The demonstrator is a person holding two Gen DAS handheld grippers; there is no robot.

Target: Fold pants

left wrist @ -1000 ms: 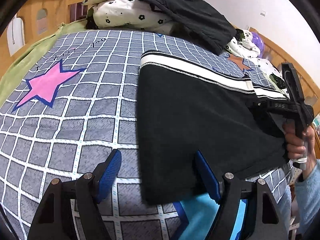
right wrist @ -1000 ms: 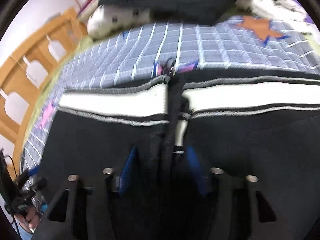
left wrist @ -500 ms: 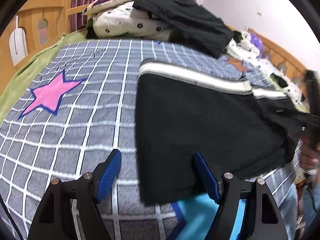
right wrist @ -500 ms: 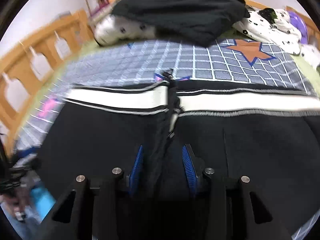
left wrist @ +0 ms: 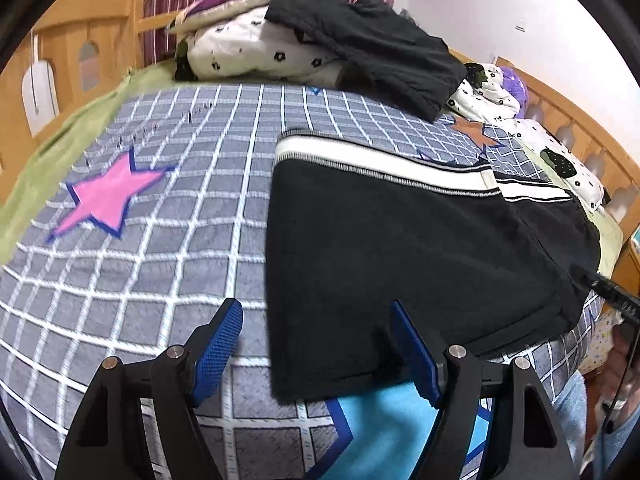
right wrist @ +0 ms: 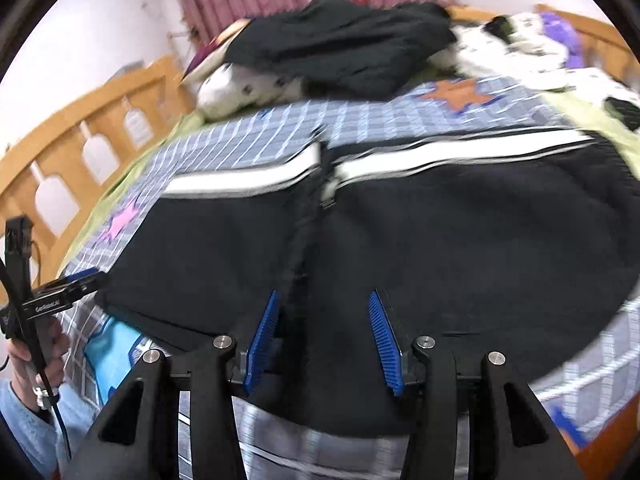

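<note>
Black fleece pants with a white-striped waistband [left wrist: 420,240] lie flat mid-frame on the grey grid-check bedspread [left wrist: 160,240]. Left gripper [left wrist: 316,344] wide, straddling their lower-left corner, nothing pinched. Right gripper [right wrist: 324,332] opening over the centre seam, pads clear; a black garment heap [right wrist: 340,40] on pillows sits top centre.

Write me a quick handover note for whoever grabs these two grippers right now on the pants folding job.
Left gripper: open, holding nothing, poised over the near left corner of the pants.
Right gripper: jaws opening, with the pants' dark centre ridge between the pads, nothing clamped.
Pants: black, spread flat on the checked bedspread, white-striped waistband on the far side, near edge towards you.
Done: pants laid out and roughly smoothed.
Left: no fold is visible yet, so probably take one side and fold it over the other along the centre seam, then fold lengthwise. The black garment on the pillows looks separate.
</note>
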